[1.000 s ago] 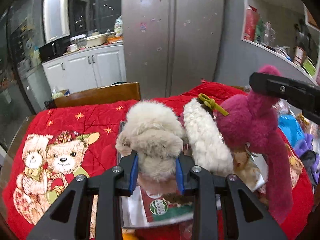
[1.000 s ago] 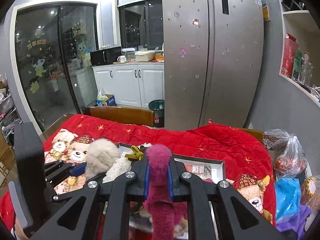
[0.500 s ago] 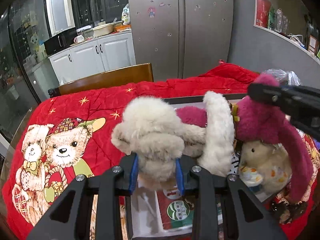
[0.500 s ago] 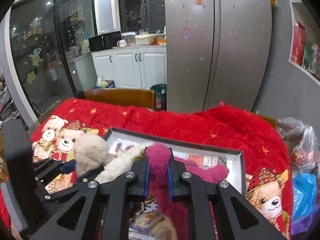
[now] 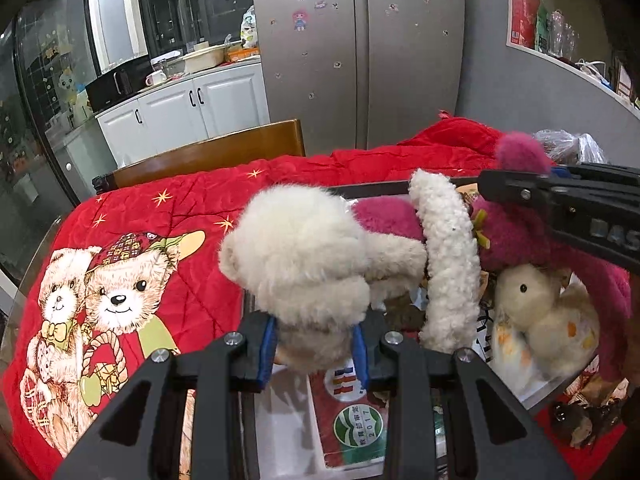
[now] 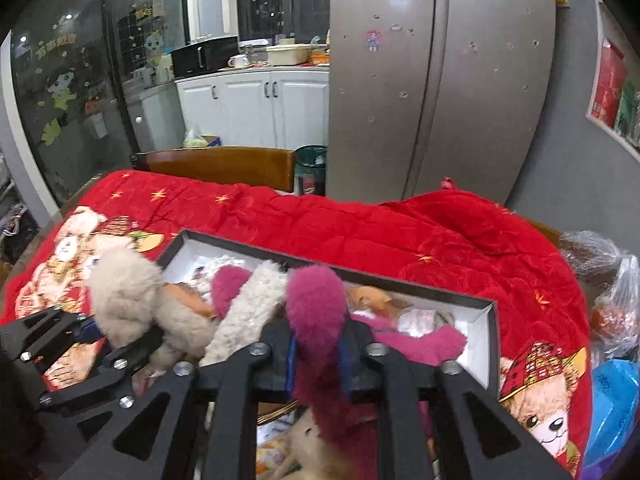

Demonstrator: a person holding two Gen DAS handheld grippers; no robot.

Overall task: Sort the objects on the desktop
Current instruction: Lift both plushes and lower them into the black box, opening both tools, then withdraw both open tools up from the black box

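Plush toys (image 5: 304, 256) (over the box (image 6: 490, 320)) in both down-tilted grippers' jaws.

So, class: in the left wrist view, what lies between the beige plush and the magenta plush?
A curly cream plush piece, standing upright between the beige plush and the magenta plush; the left wrist view shows it.

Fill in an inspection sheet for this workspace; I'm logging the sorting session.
Surface: red quilt with bear prints covers the table.
Job's things: cream plush and magenta plush over the open box; more plush toys and packets inside.
Clutter: plastic bags at the right edge.
Grippers: left gripper clamps the cream plush; right gripper has just been opening, magenta plush between its jaws.
Cables: nothing seen.
Surroundings: fridge, cabinets, chair.
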